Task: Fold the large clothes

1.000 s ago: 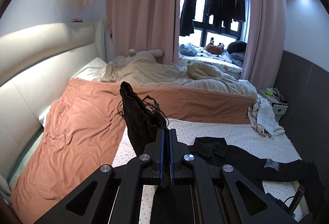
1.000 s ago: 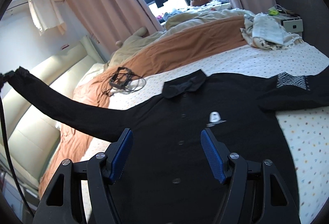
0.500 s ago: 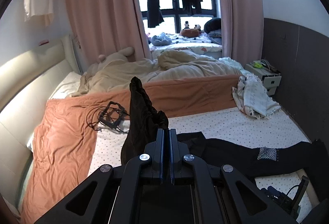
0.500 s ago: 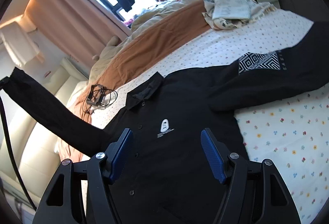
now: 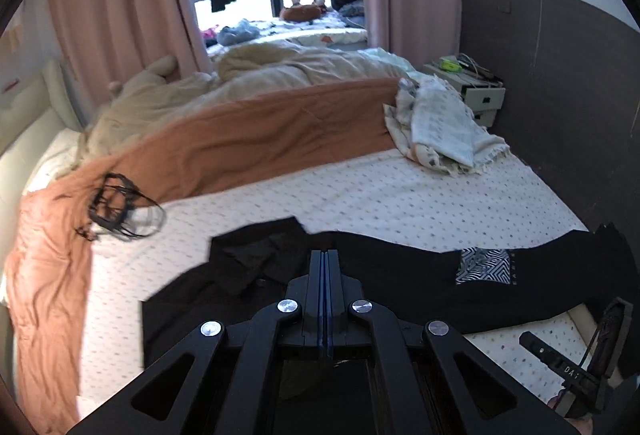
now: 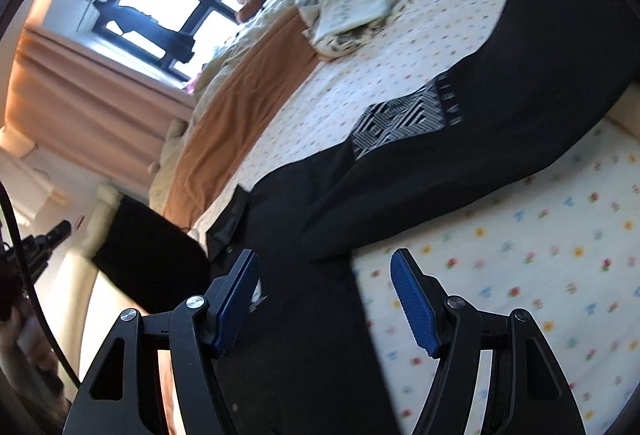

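A large black long-sleeved shirt (image 5: 384, 275) lies spread on the flower-print bed sheet (image 5: 360, 191), collar (image 5: 256, 247) toward the far side. Its right sleeve carries a geometric patch (image 5: 484, 265), which also shows in the right wrist view (image 6: 400, 123). My left gripper (image 5: 325, 255) is shut above the shirt's chest; the left sleeve (image 6: 148, 259) hangs folded from it, though the grip itself is hidden. My right gripper (image 6: 324, 291) is open and empty, low over the shirt body (image 6: 312, 347) beside the right sleeve (image 6: 500, 107).
An orange blanket (image 5: 240, 143) and beige duvet (image 5: 248, 83) cover the bed's far side. A tangle of black cable (image 5: 120, 211) lies at the left. Crumpled white cloth (image 5: 440, 127) sits at the right, before a bedside cabinet (image 5: 476, 91). A dark wall panel bounds the right.
My left gripper has swung right and down over the shirt, carrying the left sleeve across; the raised cloth no longer shows ahead of it. My right gripper has moved toward the right sleeve and tilted.
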A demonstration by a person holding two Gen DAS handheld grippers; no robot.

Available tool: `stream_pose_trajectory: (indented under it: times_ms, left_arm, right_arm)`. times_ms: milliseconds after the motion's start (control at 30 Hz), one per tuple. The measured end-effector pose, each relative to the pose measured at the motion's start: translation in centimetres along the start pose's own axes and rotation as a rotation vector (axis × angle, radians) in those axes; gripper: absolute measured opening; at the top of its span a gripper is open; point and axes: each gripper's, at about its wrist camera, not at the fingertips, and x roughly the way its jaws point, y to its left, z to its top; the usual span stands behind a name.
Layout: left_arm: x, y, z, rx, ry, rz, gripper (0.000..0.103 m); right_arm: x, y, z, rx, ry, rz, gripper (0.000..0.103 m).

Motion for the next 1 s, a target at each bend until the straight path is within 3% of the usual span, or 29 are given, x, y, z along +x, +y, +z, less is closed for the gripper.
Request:
stream_pose_trajectory:
  times_ms: [267, 367, 400, 433, 500, 533, 800, 1000]
  left_arm:
    - [4.9, -3.2, -2.7, 0.003, 0.101, -0.128, 0.000]
    - [5.3, -3.1, -4.7, -0.019, 0.138, -0.183, 0.010]
    - [5.2, -2.8, -5.4, -0.028, 0.143, -0.192, 0.027]
    - [5.1, -2.8, -6.1, -0.036, 0.140, -0.191, 0.058]
    - [4.2, -2.4, -7.6, -0.057, 0.090, -0.188, 0.092]
    - [3.7, -2.2, -8.2, -0.068, 0.063, -0.188, 0.096]
    - [1.3, -0.7, -11.9, -0.112, -0.013, -0.172, 0.096]
    - [0.1, 2.4, -15.6, -0.180, -0.035, -0.144, 0.096]
  right_arm:
    - [-0.5, -3.5, 1.4, 0.094, -0.017, -0.051, 0.069]
    - [-0.4, -3.1, 1.4, 0.075, -0.009, -0.058, 0.069]
    - [-0.3, -3.1, 1.4, 0.070, 0.000, -0.061, 0.069]
    - [-0.1, -3.2, 1.3, 0.068, 0.011, -0.062, 0.069]
    - [0.3, -3.5, 1.2, 0.082, 0.030, -0.065, 0.069]
    - [0.4, -3.8, 1.2, 0.095, 0.035, -0.070, 0.069]
    - [-1.7, -7.0, 1.5, 0.201, -0.058, -0.143, 0.077]
    - [-3.2, -10.3, 1.9, 0.331, -0.183, -0.123, 0.077]
